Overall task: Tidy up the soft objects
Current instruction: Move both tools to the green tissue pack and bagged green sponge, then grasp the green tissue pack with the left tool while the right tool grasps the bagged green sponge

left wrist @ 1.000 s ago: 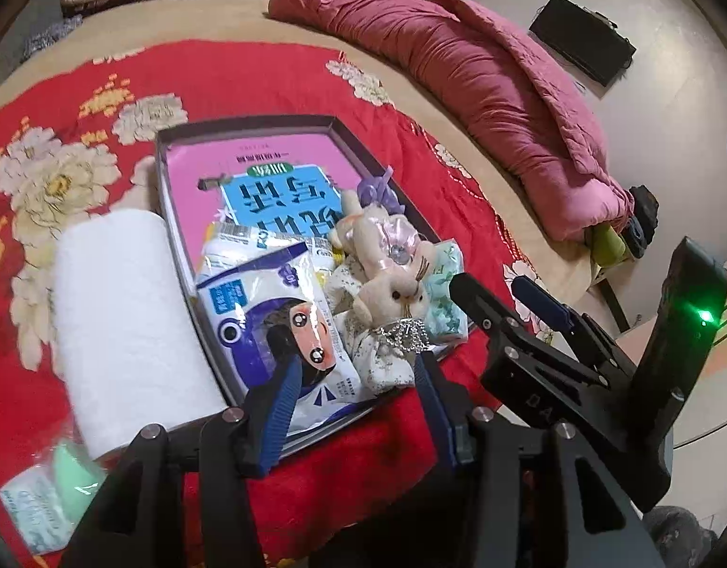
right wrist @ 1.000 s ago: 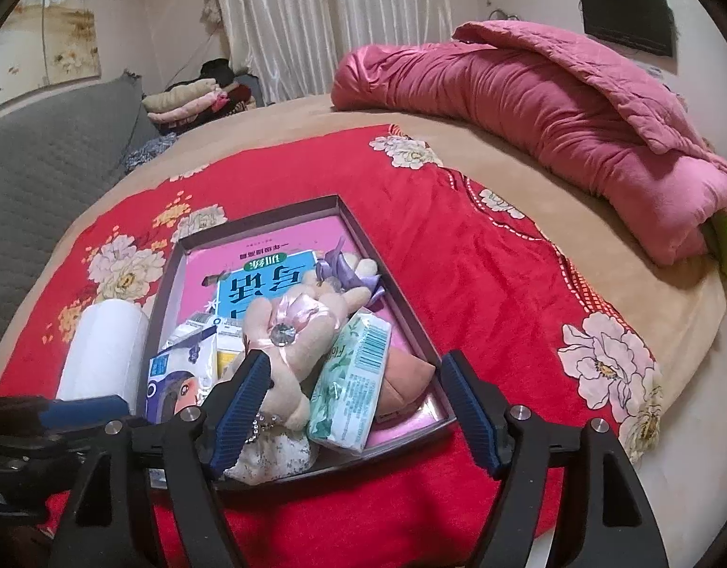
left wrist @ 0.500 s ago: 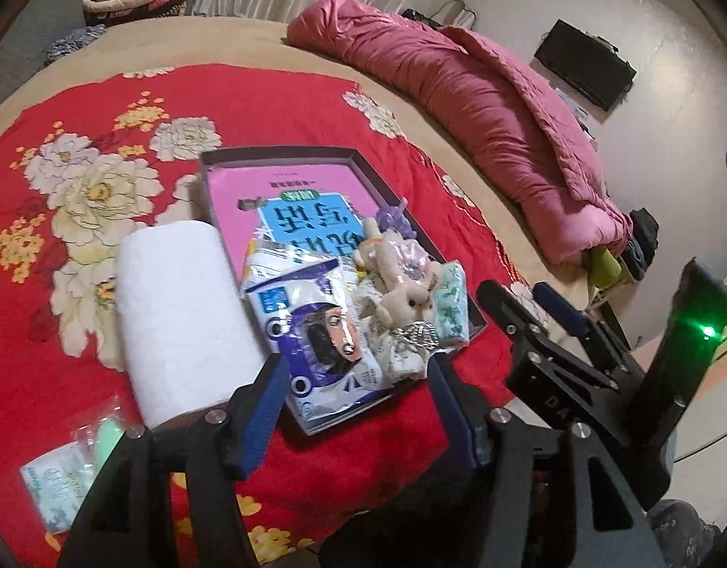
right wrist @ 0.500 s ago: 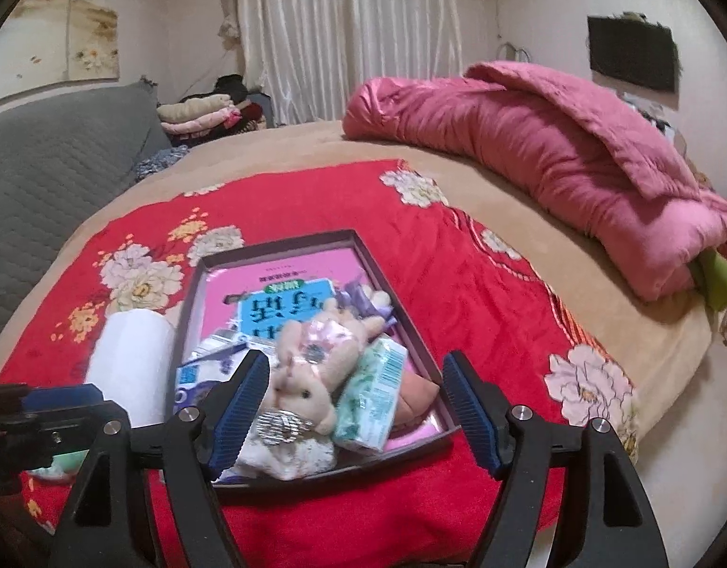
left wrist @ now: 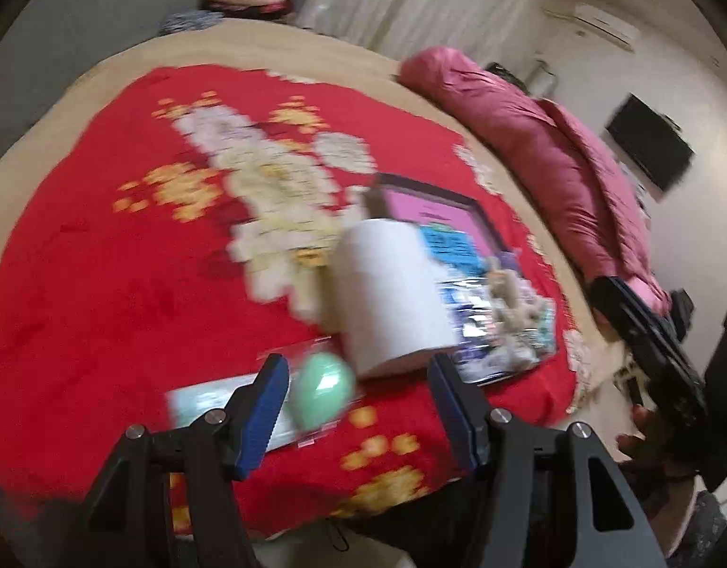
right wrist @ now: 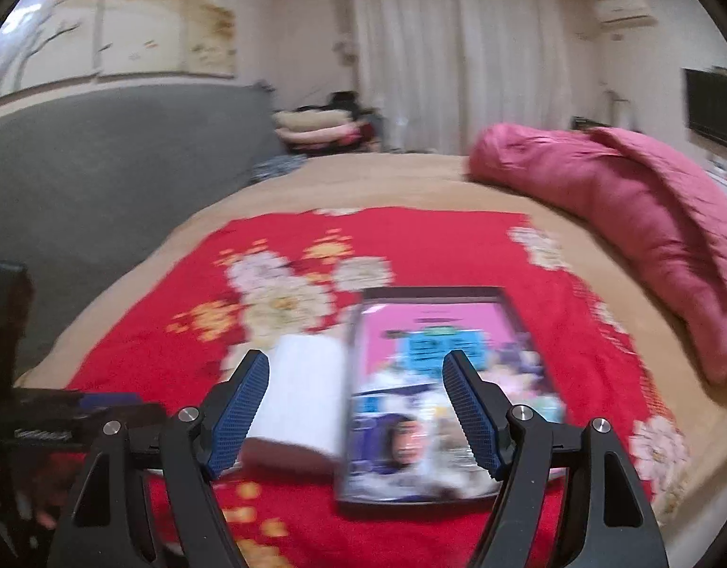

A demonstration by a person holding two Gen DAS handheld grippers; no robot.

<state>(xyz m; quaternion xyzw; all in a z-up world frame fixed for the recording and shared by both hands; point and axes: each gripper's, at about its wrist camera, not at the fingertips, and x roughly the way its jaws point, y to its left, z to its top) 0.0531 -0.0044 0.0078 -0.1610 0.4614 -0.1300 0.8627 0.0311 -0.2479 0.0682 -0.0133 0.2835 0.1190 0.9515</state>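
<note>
A dark tray (left wrist: 467,199) with a pink lining lies on the red floral blanket (left wrist: 126,260). It holds a plush rabbit (left wrist: 510,303), packets and tissue packs. A white paper roll (left wrist: 391,303) lies left of the tray. A green sponge in a clear packet (left wrist: 323,390) lies at the blanket's near edge, between the fingers of my open, empty left gripper (left wrist: 358,407). My right gripper (right wrist: 354,407) is open and empty, above the roll (right wrist: 306,402) and tray (right wrist: 434,293). Both views are blurred.
A rolled pink quilt (left wrist: 552,175) lies along the bed's right side, also in the right wrist view (right wrist: 638,208). Folded bedding (right wrist: 316,125) sits at the back by the curtain. A grey headboard (right wrist: 103,151) stands at left. The other gripper (left wrist: 657,359) shows at right.
Both grippers have swung left and pulled back from the tray. The left now frames the green sponge packet instead of the tray's contents. Both stay open.
</note>
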